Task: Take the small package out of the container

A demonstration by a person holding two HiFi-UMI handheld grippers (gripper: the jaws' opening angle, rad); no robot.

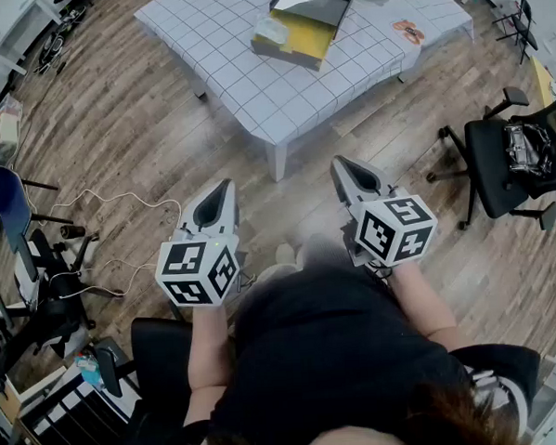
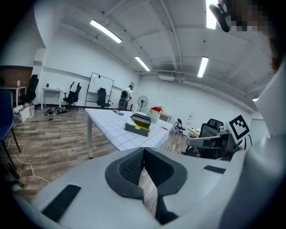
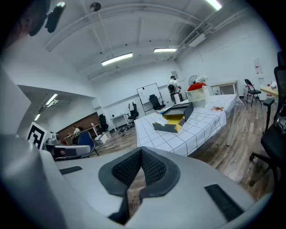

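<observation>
An open yellow and black box (image 1: 307, 22) lies on the checked white table (image 1: 252, 79) far ahead, its lid raised. A pale small package (image 1: 273, 29) rests at the box's left end. The same box shows in the left gripper view (image 2: 139, 124) and the right gripper view (image 3: 173, 120). My left gripper (image 1: 226, 185) and right gripper (image 1: 338, 163) are held over the wooden floor, well short of the table. Both are shut, tips touching, with nothing between them.
A black office chair (image 1: 507, 163) stands on the right with a gripper-like device on its seat. Chairs, cables and shelves crowd the left side (image 1: 39, 276). A white cable (image 1: 109, 200) trails on the floor. A red-patterned item (image 1: 407, 31) lies on the table's right part.
</observation>
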